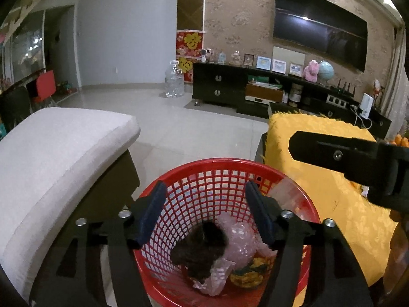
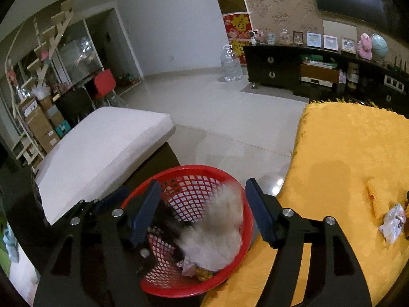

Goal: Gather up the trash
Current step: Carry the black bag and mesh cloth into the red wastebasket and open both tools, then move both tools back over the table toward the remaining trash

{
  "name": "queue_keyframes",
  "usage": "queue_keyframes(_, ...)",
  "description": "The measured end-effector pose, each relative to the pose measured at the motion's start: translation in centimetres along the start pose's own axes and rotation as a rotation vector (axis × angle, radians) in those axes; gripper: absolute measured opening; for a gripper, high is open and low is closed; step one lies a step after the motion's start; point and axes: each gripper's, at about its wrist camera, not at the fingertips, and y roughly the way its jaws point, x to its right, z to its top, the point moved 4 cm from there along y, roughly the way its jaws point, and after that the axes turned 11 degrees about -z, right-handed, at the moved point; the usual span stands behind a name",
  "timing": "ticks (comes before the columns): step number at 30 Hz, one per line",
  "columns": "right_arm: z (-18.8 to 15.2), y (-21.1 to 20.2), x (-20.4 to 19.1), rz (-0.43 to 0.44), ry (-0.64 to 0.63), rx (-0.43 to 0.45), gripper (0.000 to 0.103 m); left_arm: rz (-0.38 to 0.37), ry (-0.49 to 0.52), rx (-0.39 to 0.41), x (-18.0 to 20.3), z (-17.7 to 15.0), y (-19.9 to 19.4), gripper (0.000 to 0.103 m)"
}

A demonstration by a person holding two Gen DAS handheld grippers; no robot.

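Note:
A red mesh basket [image 1: 217,162] sits right under my left gripper [image 1: 204,192], whose blue-padded fingers stand open over it with nothing between them. Inside lie a dark crumpled lump [image 1: 199,250], pink bubble wrap [image 1: 240,243] and a yellow wrapper [image 1: 253,271]. In the right wrist view my right gripper [image 2: 203,186] is open above the same basket [image 2: 194,170]. A blurred whitish fluffy wad [image 2: 219,225] is between its fingers, over the basket's inside and touching neither pad. One of the right gripper's fingers [image 1: 332,153] reaches in from the right of the left wrist view.
A table with a yellow cloth [image 2: 345,140] stands right of the basket, with a white crumpled wrapper [image 2: 393,223] near its right edge. A white cushioned seat [image 2: 102,148] is on the left. Pale tiled floor [image 2: 230,117] runs back to a dark TV cabinet [image 1: 255,92].

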Motion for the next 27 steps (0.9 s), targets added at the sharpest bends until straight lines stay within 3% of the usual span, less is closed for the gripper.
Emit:
queue_keyframes(5, 0.2, -0.6, 0.8, -0.010, 0.017, 0.014, 0.068, 0.003, -0.006, 0.013, 0.1, 0.0, -0.2, 0.077)
queue_keyframes(18, -1.9, -3.6, 6.0, -0.114, 0.052, 0.068, 0.070, -0.029, -0.052, 0.100, -0.1, 0.9, -1.8, 0.085)
queue_keyframes(27, -5.8, -5.6, 13.7, -0.277, 0.094, 0.072, 0.075, -0.101, -0.038, 0.165, 2.4, 1.5, -2.9, 0.088)
